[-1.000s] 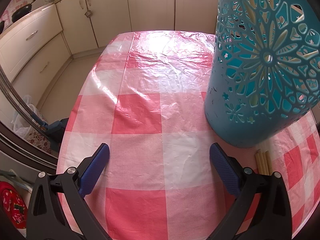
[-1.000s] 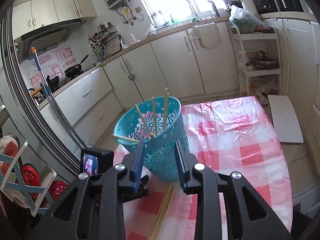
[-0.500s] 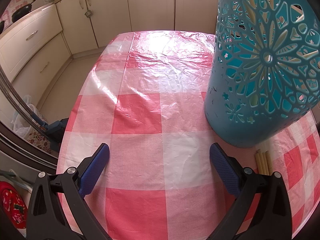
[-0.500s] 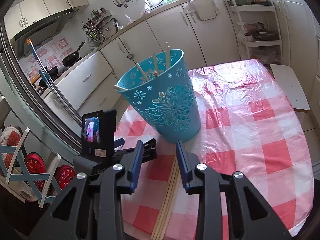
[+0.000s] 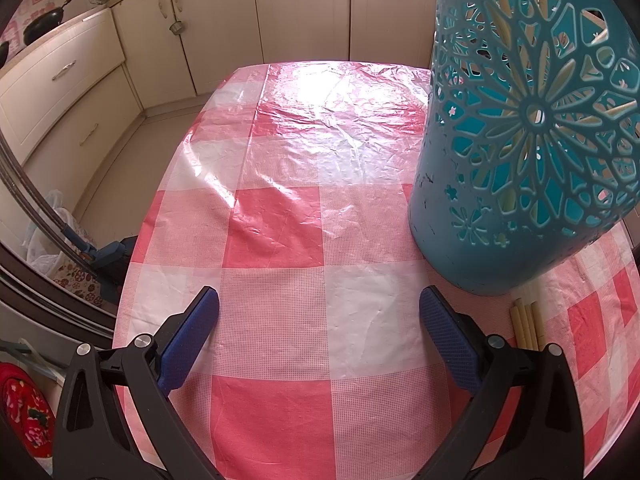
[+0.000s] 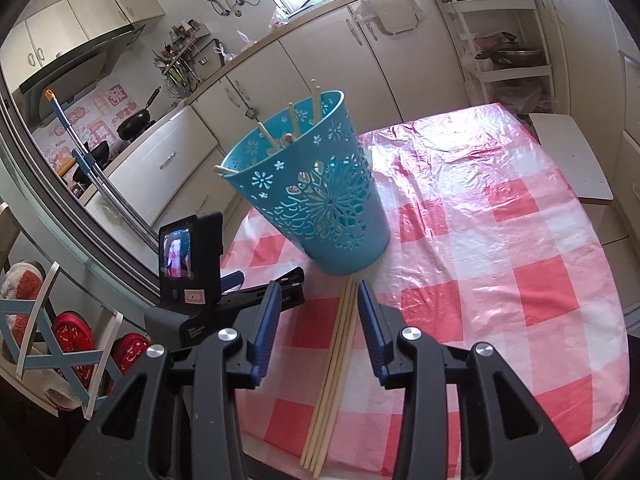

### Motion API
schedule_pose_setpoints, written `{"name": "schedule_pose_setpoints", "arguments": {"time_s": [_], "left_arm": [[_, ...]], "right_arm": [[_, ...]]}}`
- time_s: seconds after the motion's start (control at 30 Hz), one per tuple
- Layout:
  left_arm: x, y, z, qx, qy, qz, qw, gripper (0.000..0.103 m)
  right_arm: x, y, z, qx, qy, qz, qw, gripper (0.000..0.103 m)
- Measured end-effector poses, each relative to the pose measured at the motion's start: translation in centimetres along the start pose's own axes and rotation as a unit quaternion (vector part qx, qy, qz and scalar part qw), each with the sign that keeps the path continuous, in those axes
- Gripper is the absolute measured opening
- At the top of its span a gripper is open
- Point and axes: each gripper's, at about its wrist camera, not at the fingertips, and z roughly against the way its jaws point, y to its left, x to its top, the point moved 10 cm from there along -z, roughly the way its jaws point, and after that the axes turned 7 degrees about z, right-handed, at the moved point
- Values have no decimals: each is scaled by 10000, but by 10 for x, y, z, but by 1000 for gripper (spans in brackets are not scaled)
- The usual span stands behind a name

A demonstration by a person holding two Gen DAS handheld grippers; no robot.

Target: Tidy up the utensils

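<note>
A teal cut-out basket [image 6: 316, 200] stands on the pink checked tablecloth [image 6: 500, 240] with several wooden chopsticks [image 6: 294, 124] standing in it. A bundle of chopsticks [image 6: 336, 360] lies flat on the cloth in front of the basket. My right gripper [image 6: 318, 300] is open and empty, above the far end of that bundle. My left gripper [image 5: 318, 306] is open and empty, low over the cloth, left of the basket [image 5: 528, 128]. The ends of the flat chopsticks [image 5: 528, 322] show beside its right finger.
The left gripper with its camera [image 6: 192, 256] lies left of the bundle in the right wrist view. The table's left edge [image 5: 136, 240] drops to the floor. Kitchen cabinets [image 6: 320, 64] stand behind. A white stool [image 6: 568, 152] stands at the table's right.
My right gripper has tilted down and drawn back from the basket, so that the flat chopsticks now lie between its fingers. The left gripper has not moved.
</note>
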Motion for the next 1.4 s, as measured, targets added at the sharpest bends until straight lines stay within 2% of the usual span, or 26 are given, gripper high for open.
{"name": "schedule_pose_setpoints", "arguments": {"time_s": [0.2, 0.37, 0.53, 0.73, 0.8, 1.0, 1.13, 1.2, 1.4], "left_arm": [[0, 0, 0, 0, 0, 0, 10000, 96], [0, 0, 0, -1, 0, 0, 10000, 96], [0, 0, 0, -5, -2, -2, 10000, 96], [0, 0, 0, -6, -3, -3, 10000, 96], [0, 0, 0, -6, -3, -3, 10000, 96], [0, 0, 0, -5, -4, -6, 10000, 96], [-1, -1, 0, -5, -3, -9, 10000, 96], [-2, -1, 1, 10, -9, -6, 10000, 96], [-15, -1, 8, 40, 74, 42, 10000, 96]], "right_arm": [[-14, -13, 1, -312, 62, 120, 9994, 41], [-43, -17, -6, -569, 438, 396, 9966, 41], [-56, -18, -18, -600, 682, 488, 9947, 41], [-67, -11, -45, -644, 893, 611, 9920, 33], [-68, -13, -53, -699, 932, 588, 9914, 27], [-59, -14, -70, -837, 880, 690, 9902, 23], [-56, -12, -76, -922, 879, 911, 9877, 17], [-56, -14, -76, -924, 913, 1008, 9864, 10], [-53, -29, -71, -1013, 1071, 1325, 9802, 7]]}}
